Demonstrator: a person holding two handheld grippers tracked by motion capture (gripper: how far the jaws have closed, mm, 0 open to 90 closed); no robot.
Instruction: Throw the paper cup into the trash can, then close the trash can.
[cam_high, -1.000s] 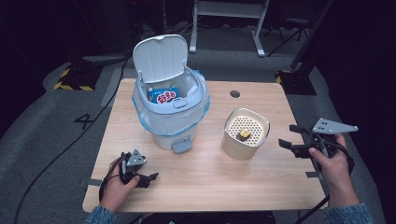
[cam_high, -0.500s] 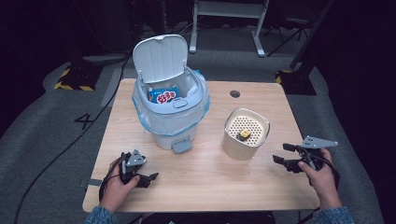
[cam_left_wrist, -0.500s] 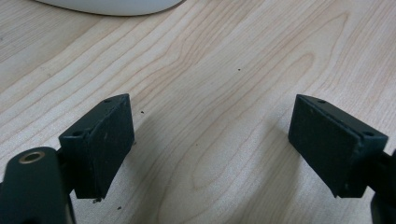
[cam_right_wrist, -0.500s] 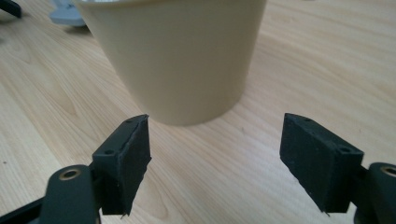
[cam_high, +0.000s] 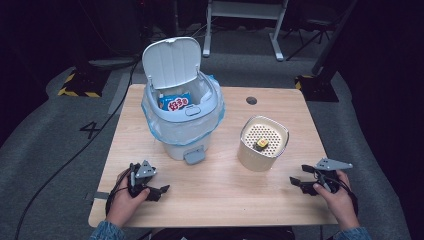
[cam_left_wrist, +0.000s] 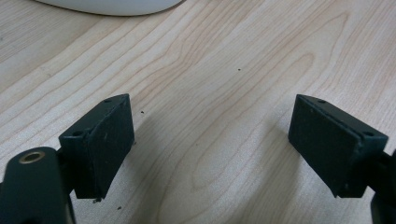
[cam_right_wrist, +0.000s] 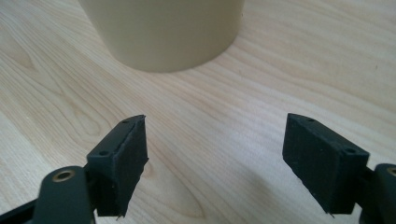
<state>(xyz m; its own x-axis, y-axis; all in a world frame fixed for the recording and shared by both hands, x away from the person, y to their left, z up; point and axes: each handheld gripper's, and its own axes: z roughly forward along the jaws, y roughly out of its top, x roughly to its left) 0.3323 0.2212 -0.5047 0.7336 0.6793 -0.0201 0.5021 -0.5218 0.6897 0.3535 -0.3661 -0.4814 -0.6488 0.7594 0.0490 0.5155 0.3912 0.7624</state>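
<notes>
Both hands low: left gripper (cam_high: 159, 190) jaws wide and empty; right gripper (cam_high: 299, 176) jaws just opened wider, empty.

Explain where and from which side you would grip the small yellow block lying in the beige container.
Probably grip the block by its two opposite sides, coming straight down from above: it lies on the perforated insert inside the container, whose raised rim blocks sideways approaches. The open right gripper is nearest.

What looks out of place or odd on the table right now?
Nothing is spilled or tipped. One small oddity: a little yellow block sits on the perforated top of the beige container. The bin stands upright, lid open, with a blue packet inside.
</notes>
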